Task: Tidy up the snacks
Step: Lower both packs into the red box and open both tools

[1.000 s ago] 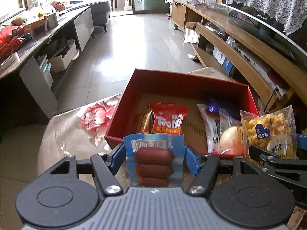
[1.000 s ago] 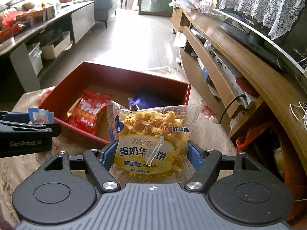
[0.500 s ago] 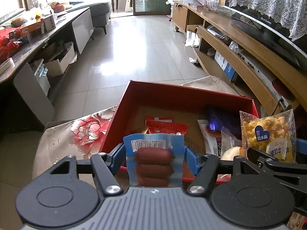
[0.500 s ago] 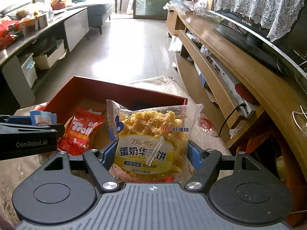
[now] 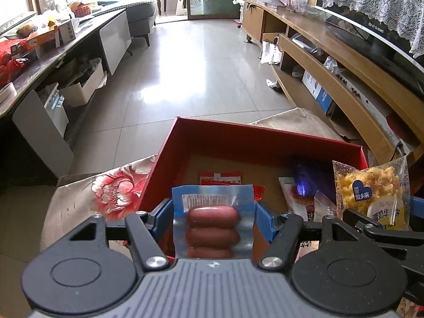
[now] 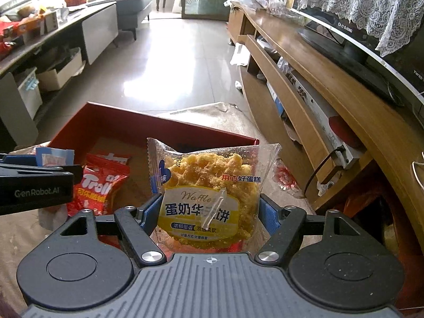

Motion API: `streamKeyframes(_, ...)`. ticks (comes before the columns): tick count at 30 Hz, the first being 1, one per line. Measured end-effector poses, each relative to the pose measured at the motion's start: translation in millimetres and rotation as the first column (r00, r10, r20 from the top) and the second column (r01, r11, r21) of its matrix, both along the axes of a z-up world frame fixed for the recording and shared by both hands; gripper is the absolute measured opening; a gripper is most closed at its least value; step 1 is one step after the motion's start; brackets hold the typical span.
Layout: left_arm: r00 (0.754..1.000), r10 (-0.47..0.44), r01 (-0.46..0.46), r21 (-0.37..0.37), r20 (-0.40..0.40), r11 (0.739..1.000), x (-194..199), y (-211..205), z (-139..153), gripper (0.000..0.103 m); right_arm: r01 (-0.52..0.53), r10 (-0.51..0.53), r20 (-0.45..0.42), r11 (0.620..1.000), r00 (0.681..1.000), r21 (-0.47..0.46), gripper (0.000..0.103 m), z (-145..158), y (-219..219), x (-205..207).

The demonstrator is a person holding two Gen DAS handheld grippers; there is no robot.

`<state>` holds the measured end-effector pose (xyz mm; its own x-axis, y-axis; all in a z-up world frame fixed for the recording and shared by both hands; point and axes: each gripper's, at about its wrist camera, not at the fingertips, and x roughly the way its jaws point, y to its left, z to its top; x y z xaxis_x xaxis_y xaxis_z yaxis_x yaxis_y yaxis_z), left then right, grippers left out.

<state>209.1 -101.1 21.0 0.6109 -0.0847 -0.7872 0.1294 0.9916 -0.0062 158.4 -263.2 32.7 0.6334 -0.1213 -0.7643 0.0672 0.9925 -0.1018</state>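
My left gripper point(image 5: 212, 217) is shut on a blue sausage pack point(image 5: 212, 220) with three red sausages, held over the near wall of the red box point(image 5: 238, 139). My right gripper point(image 6: 210, 212) is shut on a clear waffle cake bag point(image 6: 212, 185), above the box's right part point(image 6: 148, 127). The waffle bag point(image 5: 371, 193) shows at the right of the left wrist view. Inside the box lie a red Trolli bag point(image 6: 100, 185), a purple packet point(image 5: 304, 177) and a bun packet point(image 5: 296, 198). The left gripper's black body point(image 6: 34, 188) crosses the left edge of the right wrist view.
The box rests on a table with a floral cloth point(image 5: 114, 188). A long wooden TV cabinet point(image 6: 318, 79) runs along the right, a cluttered desk point(image 5: 39, 53) along the left. Shiny tiled floor point(image 5: 198, 66) lies beyond the box.
Both grippers have moved forward over the box with their packs still held. The box's near wall has slid under them and its contents sit lower in view.
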Motion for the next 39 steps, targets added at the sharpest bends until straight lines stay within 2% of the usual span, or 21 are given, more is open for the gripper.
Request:
streamKeyframes(25,0.998,0.042,-0.040,0.031,-0.054,0.999,29,-5,-29,0.069,-0.029,0.029,-0.029,1.000,0.999,0.001,0.081,-24,8,31)
streamKeyframes(39,0.997,0.065,-0.065,0.007,-0.045,0.998,25,7,-19,0.070,-0.039,0.039,-0.005,0.999,0.999,0.019,0.088,-16,11,30)
